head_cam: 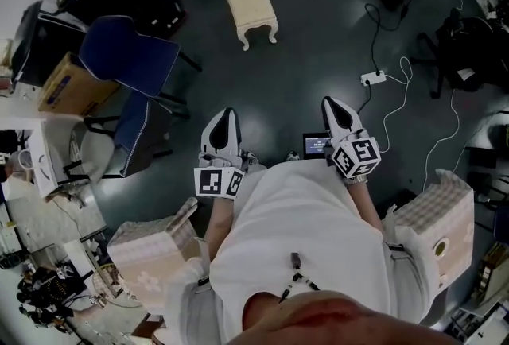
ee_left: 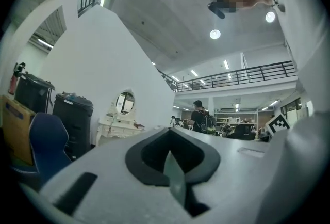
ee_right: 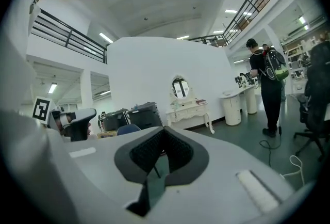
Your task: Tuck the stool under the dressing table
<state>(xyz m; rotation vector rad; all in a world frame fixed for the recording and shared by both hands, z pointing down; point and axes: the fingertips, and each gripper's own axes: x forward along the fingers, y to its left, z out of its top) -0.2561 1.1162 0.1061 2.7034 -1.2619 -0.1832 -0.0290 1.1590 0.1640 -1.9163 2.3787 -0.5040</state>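
Head view: cream padded stool (head_cam: 251, 11) stands at 12 o'clock, not yet tucked under white mirrored dressing table (ee_right: 188, 109). Fingers of left gripper (head_cam: 227, 119) and right gripper (head_cam: 334, 106) closed, empty.

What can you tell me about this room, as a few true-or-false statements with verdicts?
The cream stool stands on the floor, apart from both tools. True.
The left tool grips the stool. False: it is shut on nothing.
The right tool is shut and empty. True.
The chair left of the stool is red. False: the chair is blue.
The stool sits under the dressing table. False: it stands out in the open.
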